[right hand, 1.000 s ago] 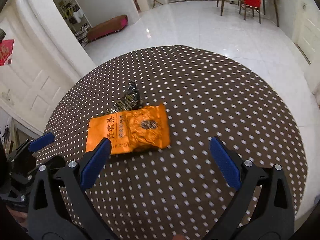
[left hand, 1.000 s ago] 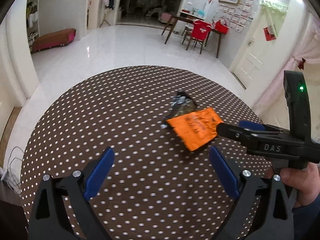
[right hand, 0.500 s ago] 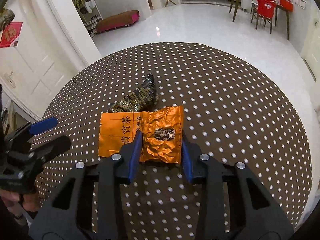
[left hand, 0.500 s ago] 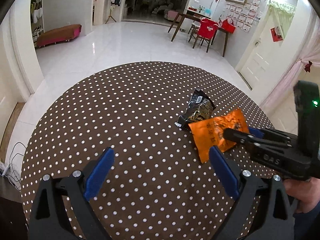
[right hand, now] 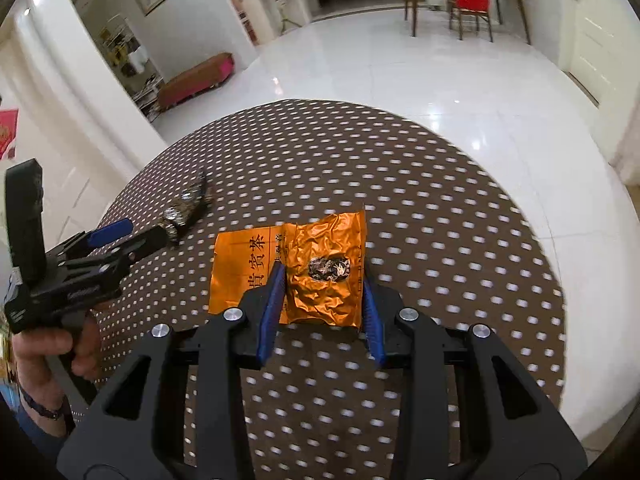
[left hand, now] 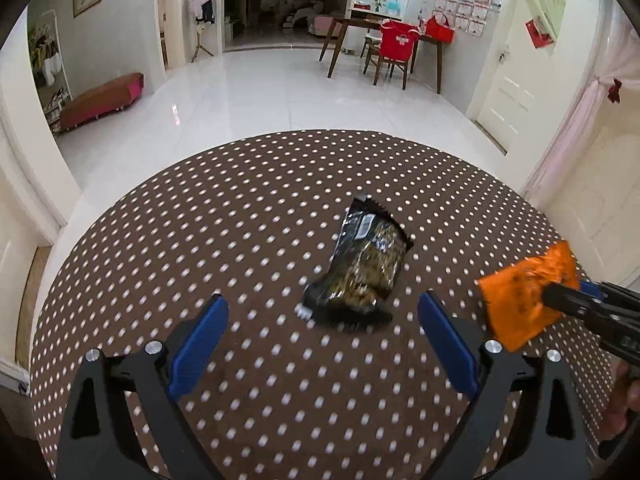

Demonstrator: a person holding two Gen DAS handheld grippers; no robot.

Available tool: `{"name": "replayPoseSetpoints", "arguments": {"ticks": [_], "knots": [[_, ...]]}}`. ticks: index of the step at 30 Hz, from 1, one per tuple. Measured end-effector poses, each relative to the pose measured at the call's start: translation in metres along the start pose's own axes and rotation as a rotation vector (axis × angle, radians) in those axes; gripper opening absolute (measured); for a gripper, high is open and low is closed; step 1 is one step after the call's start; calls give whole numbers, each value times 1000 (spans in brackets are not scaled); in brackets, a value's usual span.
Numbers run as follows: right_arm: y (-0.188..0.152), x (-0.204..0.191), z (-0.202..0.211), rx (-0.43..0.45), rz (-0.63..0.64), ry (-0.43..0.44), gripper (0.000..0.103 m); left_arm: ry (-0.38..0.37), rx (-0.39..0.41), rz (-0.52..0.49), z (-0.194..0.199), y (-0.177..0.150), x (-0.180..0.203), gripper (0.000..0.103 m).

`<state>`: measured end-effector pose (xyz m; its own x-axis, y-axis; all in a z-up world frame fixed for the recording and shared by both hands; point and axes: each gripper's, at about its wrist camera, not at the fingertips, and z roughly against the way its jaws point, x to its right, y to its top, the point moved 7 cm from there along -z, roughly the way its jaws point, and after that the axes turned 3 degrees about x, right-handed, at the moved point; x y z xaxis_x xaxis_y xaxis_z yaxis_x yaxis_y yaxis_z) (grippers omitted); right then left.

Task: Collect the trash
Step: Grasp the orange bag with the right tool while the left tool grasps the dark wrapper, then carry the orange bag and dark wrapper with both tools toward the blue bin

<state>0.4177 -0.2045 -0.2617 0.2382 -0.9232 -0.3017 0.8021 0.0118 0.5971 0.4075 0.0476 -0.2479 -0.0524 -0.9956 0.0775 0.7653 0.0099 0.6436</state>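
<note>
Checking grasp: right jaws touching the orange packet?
Touching. Right wrist view shows the right gripper with both jaws pressed against the crumpled orange packet.

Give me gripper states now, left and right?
Left gripper: open, holding nothing, black wrapper lies ahead on the table.
Right gripper: shut on the orange packet.

Home living/dining rm: dining table (left hand: pixel 380 36), red chair (left hand: pixel 394 46), bench (left hand: pixel 102 100), framed pics.

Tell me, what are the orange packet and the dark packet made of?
Orange packet: probably metallised foil film; it is glossy and holds sharp crinkles. Dark packet: likely shiny plastic or foil film, given its glare and a serrated top seal.
</note>
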Motion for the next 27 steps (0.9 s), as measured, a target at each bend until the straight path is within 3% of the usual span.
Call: {"name": "replayPoseSetpoints", "arguments": {"ticks": [4,6,7,9,12,27], "knots": [[-7,10,7,12,-42,3,36,3,-4,-41,-16,11,14,93],[-6,15,9,19,-52,0,36,-2,-29,-59,-24,14,20,73],[-4,19,9,23,-58,1,36,29,-19,-94,-27,16,24,64],[-4,23,12,31,-65,2,36,1,-26,-99,-28,21,32,34],[-5,26,20,48,-76,10,35,-41,-40,-71,-26,24,38,24],[-9,65,83,155,-124,1,35,-88,52,-132,25,23,93,24]]}}
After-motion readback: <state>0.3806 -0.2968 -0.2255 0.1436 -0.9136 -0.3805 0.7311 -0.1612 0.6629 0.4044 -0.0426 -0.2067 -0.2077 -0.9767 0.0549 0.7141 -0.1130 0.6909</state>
